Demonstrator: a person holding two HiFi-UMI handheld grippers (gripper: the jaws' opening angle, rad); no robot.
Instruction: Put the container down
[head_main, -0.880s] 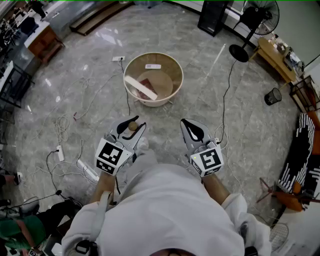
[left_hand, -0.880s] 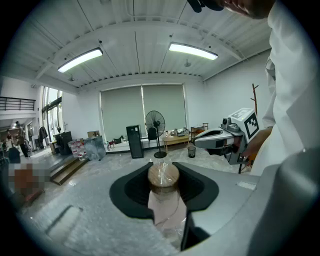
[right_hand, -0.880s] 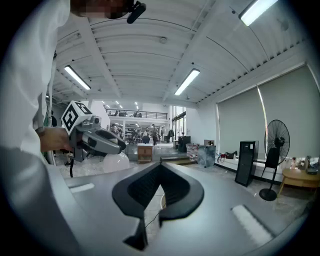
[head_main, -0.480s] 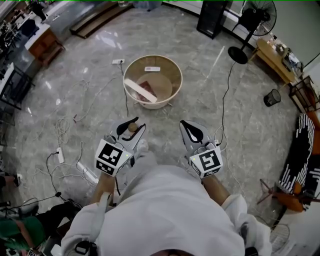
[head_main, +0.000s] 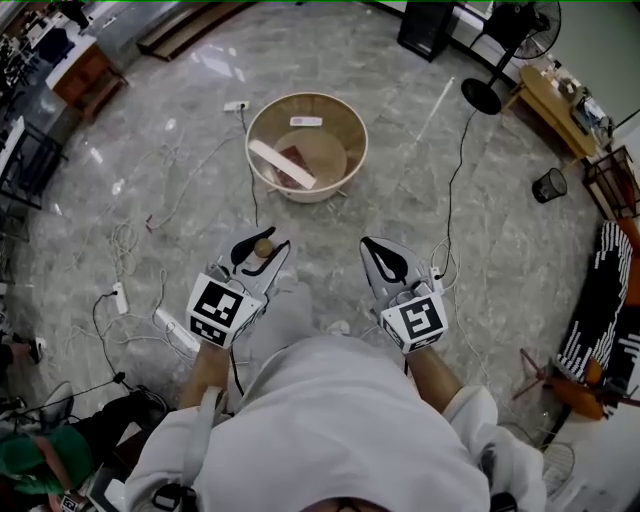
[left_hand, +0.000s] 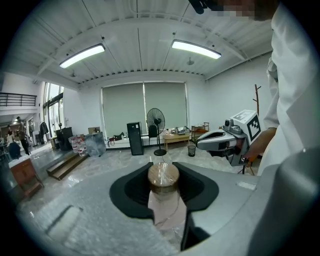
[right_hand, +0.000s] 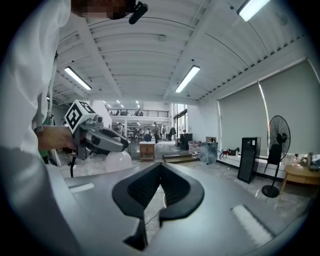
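— What's on your screen?
— I see the round tub (head_main: 356, 150) on the floor ahead, well apart from both claws. My right gripper (right_hand: 160, 166) has its tips together, with nothing in it.
— And the left?
— My left gripper (head_main: 264, 243) is clamped on the container (left_hand: 163, 180), clear with a cork lid, held in the air.

Grey marble floor (head_main: 520, 250) under 1 round beige tub (head_main: 300, 193), loose white cables (head_main: 124, 243), and apparently 1 power strip (head_main: 118, 298).
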